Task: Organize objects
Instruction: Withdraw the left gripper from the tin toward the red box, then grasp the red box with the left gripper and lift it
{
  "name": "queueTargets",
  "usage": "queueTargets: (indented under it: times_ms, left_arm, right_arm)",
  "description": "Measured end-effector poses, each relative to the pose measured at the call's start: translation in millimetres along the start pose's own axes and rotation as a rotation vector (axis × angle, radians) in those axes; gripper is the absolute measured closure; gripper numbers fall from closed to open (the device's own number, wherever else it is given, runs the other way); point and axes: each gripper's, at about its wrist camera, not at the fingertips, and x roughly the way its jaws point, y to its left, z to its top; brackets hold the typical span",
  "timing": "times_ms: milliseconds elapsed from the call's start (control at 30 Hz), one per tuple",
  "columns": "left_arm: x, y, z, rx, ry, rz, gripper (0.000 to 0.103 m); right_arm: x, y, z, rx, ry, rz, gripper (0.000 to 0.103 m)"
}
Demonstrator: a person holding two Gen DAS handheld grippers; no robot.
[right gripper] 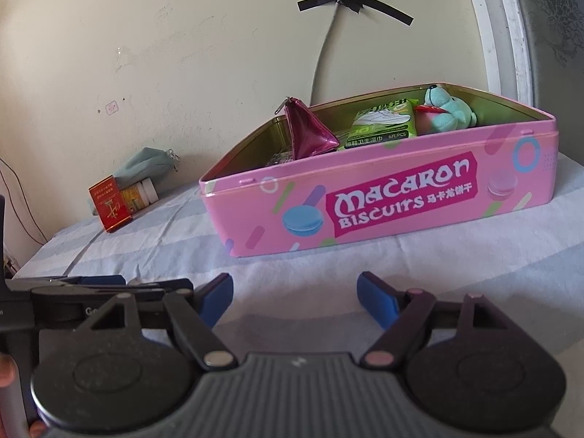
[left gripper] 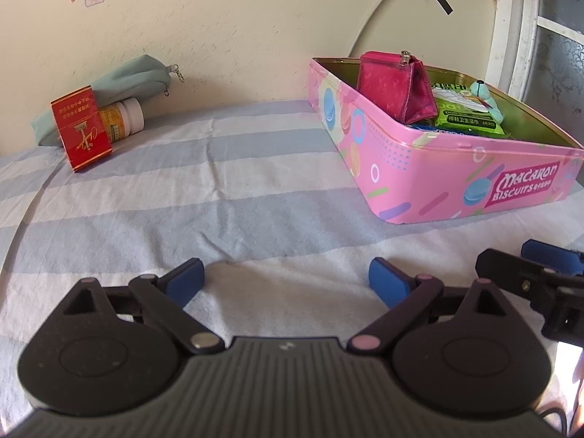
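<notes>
Both tools are hanging low over the striped sheet, neither one carrying anything. The left tool, at the bottom of its own view, is standing wide open with only bare cloth between its blue pads; the right tool, at the bottom of the right view, is also standing open and empty, somewhat narrower. The pink biscuit tin is sitting lidless at right of centre, already holding a magenta coin purse, a green pack of wipes and a small teal plush bear. Still waiting outside the tin, bunched against the wall in the upper left of the left view: a red packet leaning upright, a white-capped pill bottle lying just behind it, and a pale green pouch slumped behind both. Reading this as a pause between placements, with a fair share of the sorting done and three items remaining. Next move, as I judge it, is calling for the left tool to be travelling toward that cluster; the red packet is standing foremost and looks easiest to pinch across its flat faces. The bottle is touching the packet, so a careless approach is risking a nudge that sets it rolling.
</notes>
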Motion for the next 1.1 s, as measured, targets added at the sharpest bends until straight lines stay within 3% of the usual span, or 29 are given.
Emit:
queueTargets:
  times_ms: [300,400,533,700,800,867,1000,1100]
  left_arm:
    - [-2.4,23.7,-2.2,0.048,0.027,-0.04,0.0]
    - [-5.9,49.8,-4.1,0.051,0.038,-0.047,0.0]
    - [-7.7,100.5,-5.0,0.025,0.04,0.022,0.0]
    - [-6.1,173.0,-5.2,-0.073,0.013,0.2,0.0]
    - [-6.8,211.5,-3.8,-0.226,0.014,0.218,0.0]
    - [-8.5,225.4,-3.0,-0.29,0.005,0.297,0.0]
    - [-13.1,252.5,-2.7,-0.41,-0.011,0.325,0.0]
    - [-14.2,257.4,-2.7,-0.433,-0.016,0.328,0.0]
  right_arm:
    - [11.2,35.6,0.5,-0.207,0.083,-0.014,0.019]
    - [15.0,57.3,-2.8,-0.302,0.113,0.025,0.019]
    - [26.9,92.6,-5.1,-0.393,0.154,0.111,0.019]
    - [58.7,141.7,-0.4,-0.458,0.197,0.197,0.016]
    - [85.6,176.3,1.2,-0.498,0.204,0.229,0.012]
    - [107.3,198.3,7.5,-0.499,0.212,0.249,0.013]
    - [156.9,239.5,29.7,-0.424,0.187,0.303,0.016]
    - [196.7,271.2,42.5,-0.406,0.15,0.274,0.015]
